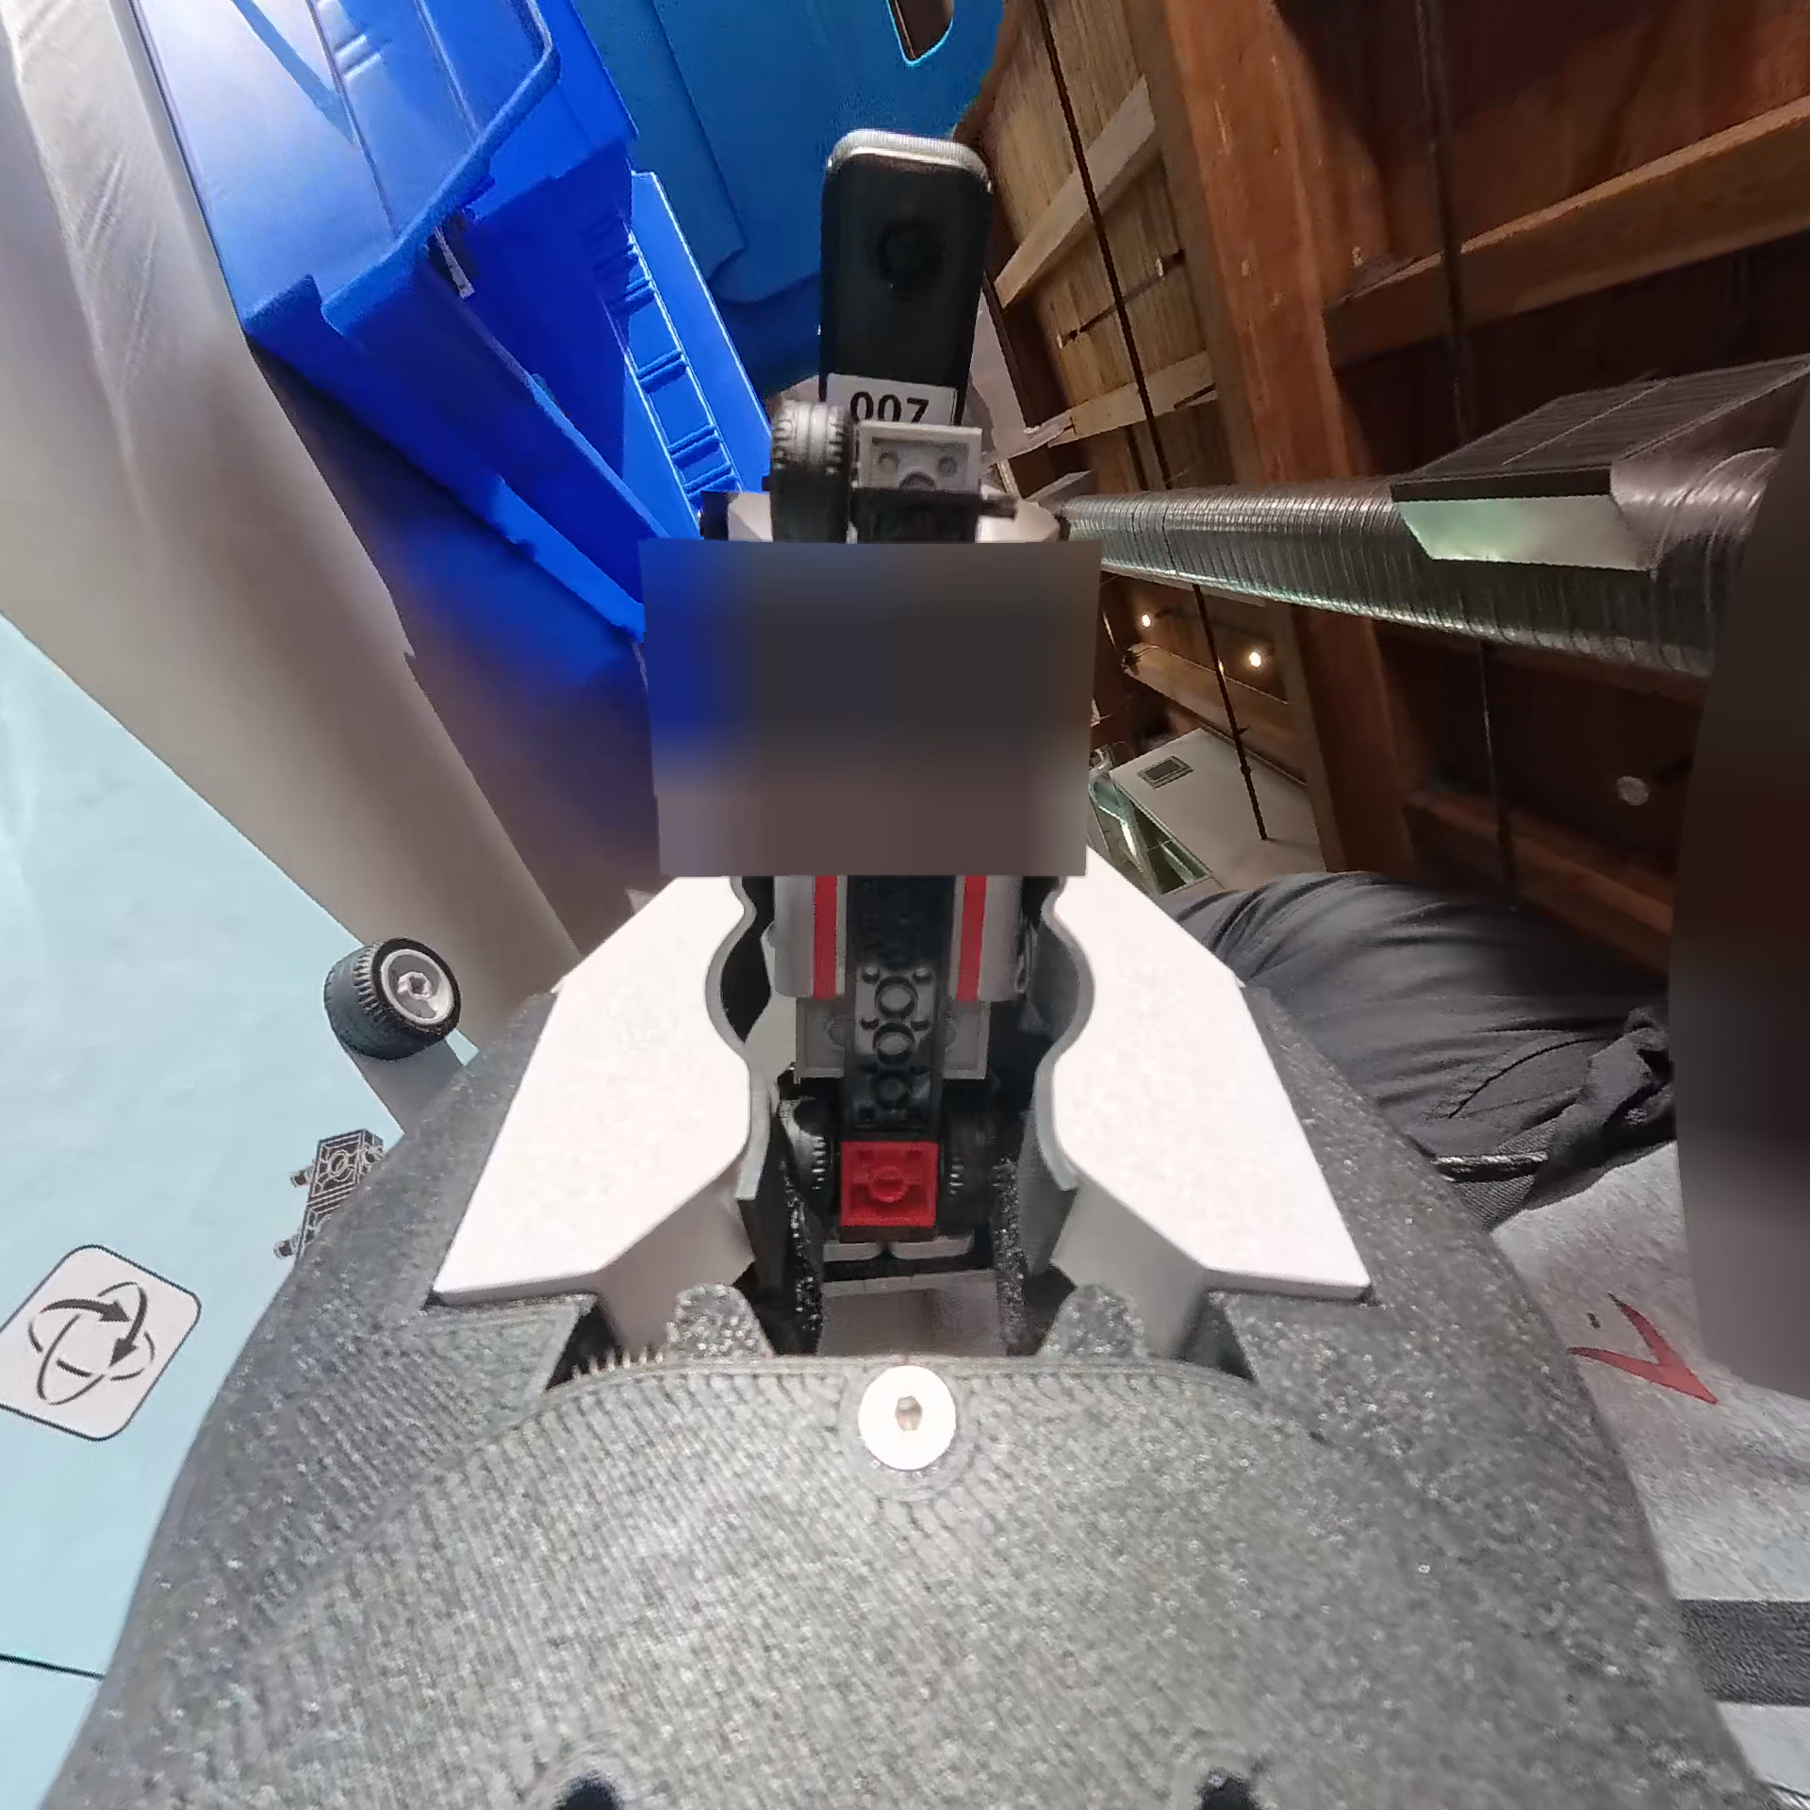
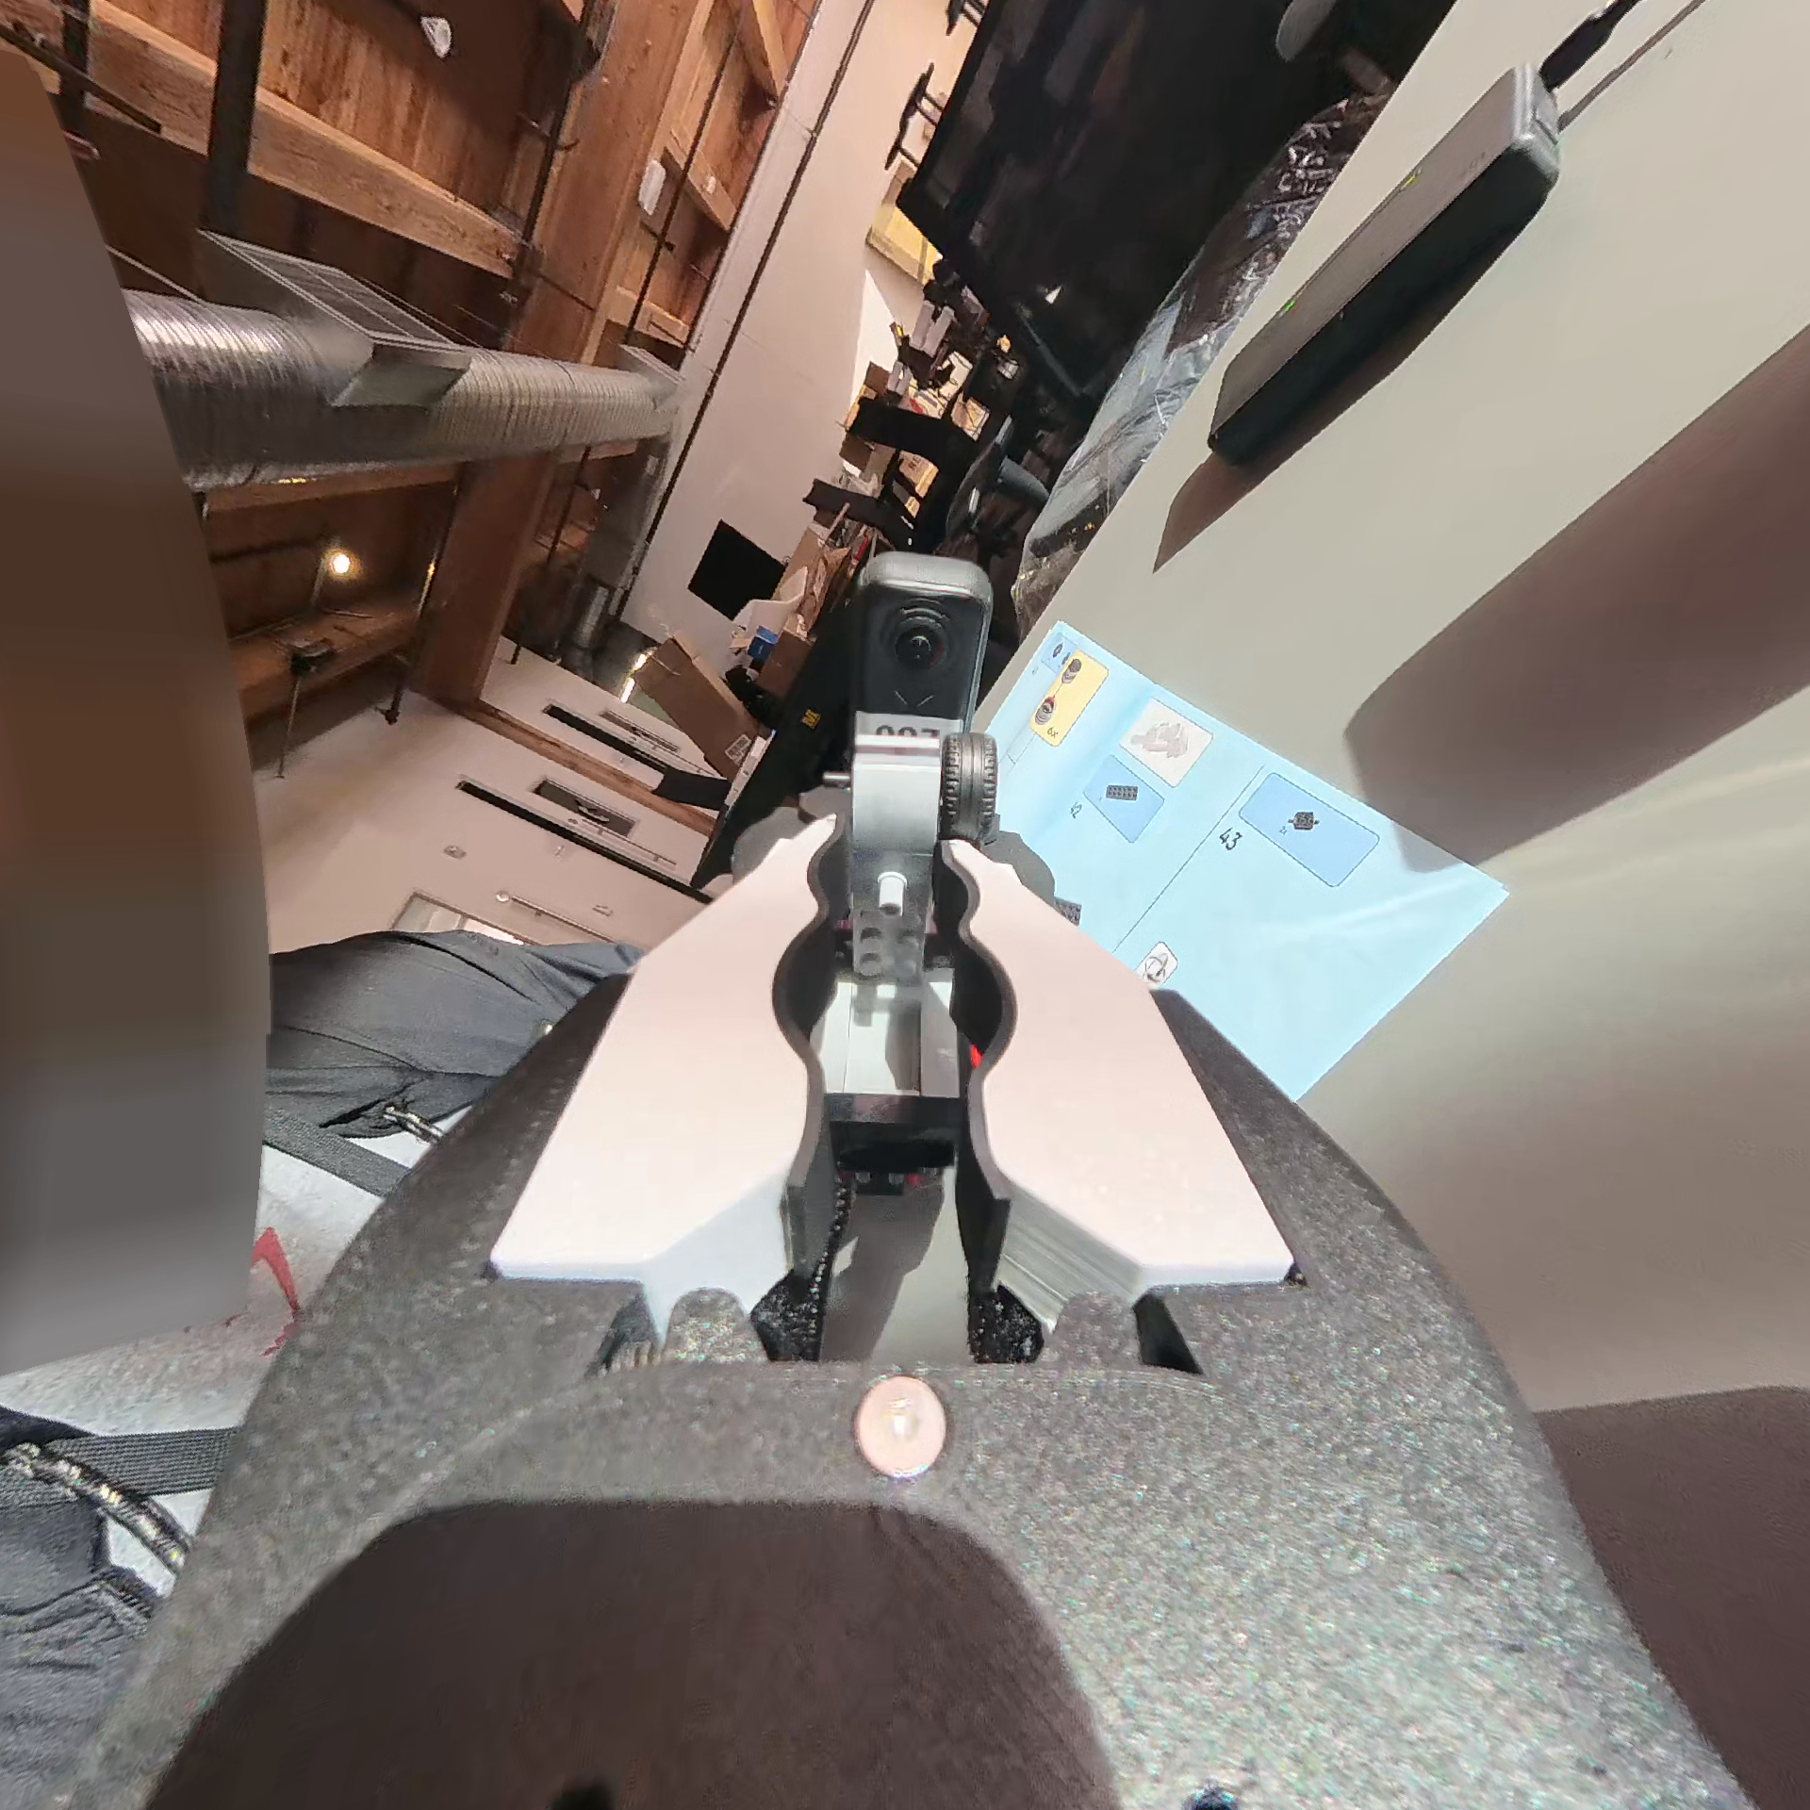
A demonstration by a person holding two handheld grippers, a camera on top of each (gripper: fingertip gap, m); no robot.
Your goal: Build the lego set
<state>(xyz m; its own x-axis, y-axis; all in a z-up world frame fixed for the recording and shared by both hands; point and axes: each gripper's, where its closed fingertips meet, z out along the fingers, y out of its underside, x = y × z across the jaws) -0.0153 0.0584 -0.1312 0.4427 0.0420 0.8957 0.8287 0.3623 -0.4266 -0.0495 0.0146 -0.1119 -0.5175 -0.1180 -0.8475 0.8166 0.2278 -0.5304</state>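
Note:
A partly built lego vehicle (image 1: 896, 1028), grey and black with red stripes and a red brick, is held in the air between both grippers, which face each other. My left gripper (image 1: 896, 911) is shut on one end of it, its underside towards the camera. My right gripper (image 2: 886, 842) is shut on the other end (image 2: 886, 940), around a grey part with a bare axle pin. One black wheel (image 2: 970, 769) is mounted at the far end and also shows in the left wrist view (image 1: 808, 446). A blurred patch hides the middle of the model.
A loose wheel (image 1: 392, 999) and a small black pinned piece (image 1: 338, 1175) lie on the light blue instruction booklet (image 1: 98, 979), which also shows in the right wrist view (image 2: 1224, 862). Blue bins (image 1: 441, 294) stand behind. A dark power bank (image 2: 1391, 255) lies on the white table (image 2: 1469, 588). My right fingertips sit around 5 centimeters from my left ones.

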